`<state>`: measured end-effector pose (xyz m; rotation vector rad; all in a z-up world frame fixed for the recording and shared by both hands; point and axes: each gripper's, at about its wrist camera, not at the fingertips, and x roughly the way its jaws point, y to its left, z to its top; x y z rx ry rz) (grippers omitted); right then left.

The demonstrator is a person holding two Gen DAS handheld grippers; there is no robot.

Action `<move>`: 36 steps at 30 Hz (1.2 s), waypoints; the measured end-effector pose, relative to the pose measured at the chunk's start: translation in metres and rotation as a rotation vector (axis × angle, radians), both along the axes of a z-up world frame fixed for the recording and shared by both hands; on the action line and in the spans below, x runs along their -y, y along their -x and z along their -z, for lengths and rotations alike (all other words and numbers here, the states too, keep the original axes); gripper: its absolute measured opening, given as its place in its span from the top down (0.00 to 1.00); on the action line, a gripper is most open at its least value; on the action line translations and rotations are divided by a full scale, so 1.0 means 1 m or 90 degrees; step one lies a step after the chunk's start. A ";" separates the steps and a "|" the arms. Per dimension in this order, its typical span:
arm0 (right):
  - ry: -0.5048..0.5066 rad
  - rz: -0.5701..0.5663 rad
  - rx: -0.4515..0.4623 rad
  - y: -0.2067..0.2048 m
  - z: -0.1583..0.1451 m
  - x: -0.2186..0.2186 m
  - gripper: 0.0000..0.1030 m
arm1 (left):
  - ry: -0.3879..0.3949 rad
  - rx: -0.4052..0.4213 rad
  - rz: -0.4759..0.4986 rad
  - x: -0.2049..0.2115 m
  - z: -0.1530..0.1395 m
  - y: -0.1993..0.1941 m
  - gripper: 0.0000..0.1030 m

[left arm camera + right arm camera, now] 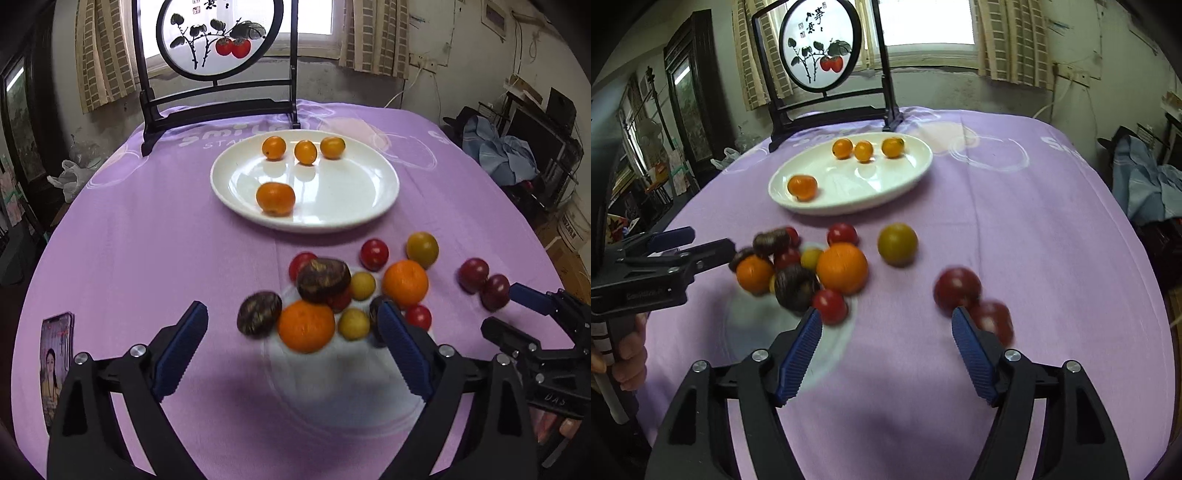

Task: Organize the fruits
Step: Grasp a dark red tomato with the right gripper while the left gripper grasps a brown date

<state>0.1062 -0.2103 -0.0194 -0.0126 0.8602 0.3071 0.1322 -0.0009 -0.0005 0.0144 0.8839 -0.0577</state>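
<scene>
Left tool (pixel 291 332): wide open, empty | right tool (pixel 886 325): wide open, empty | advice: straddle one orange (pixel 306 325), close gently, carry to plate (pixel 384 184).

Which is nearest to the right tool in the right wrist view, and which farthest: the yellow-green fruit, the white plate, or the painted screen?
From the right tool:
1. Yellow-green fruit, alone on the cloth just ahead.
2. White plate, farther back, slightly left.
3. Painted screen, at the table's far edge.
</scene>
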 end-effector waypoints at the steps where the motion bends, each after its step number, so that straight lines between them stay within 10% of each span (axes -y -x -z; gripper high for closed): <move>1: 0.000 0.005 -0.004 0.005 0.002 0.004 0.29 | 0.004 -0.006 0.002 0.000 0.004 0.007 0.11; 23: 0.019 0.086 -0.078 -0.024 0.042 0.043 0.29 | 0.016 -0.089 0.028 0.009 0.046 0.029 0.11; 29: 0.027 0.101 -0.073 -0.043 0.043 0.045 0.58 | 0.024 -0.101 0.029 0.004 0.051 0.022 0.11; 36: 0.007 0.099 -0.069 -0.030 0.039 0.045 0.60 | 0.027 -0.105 -0.005 -0.021 0.054 0.016 0.11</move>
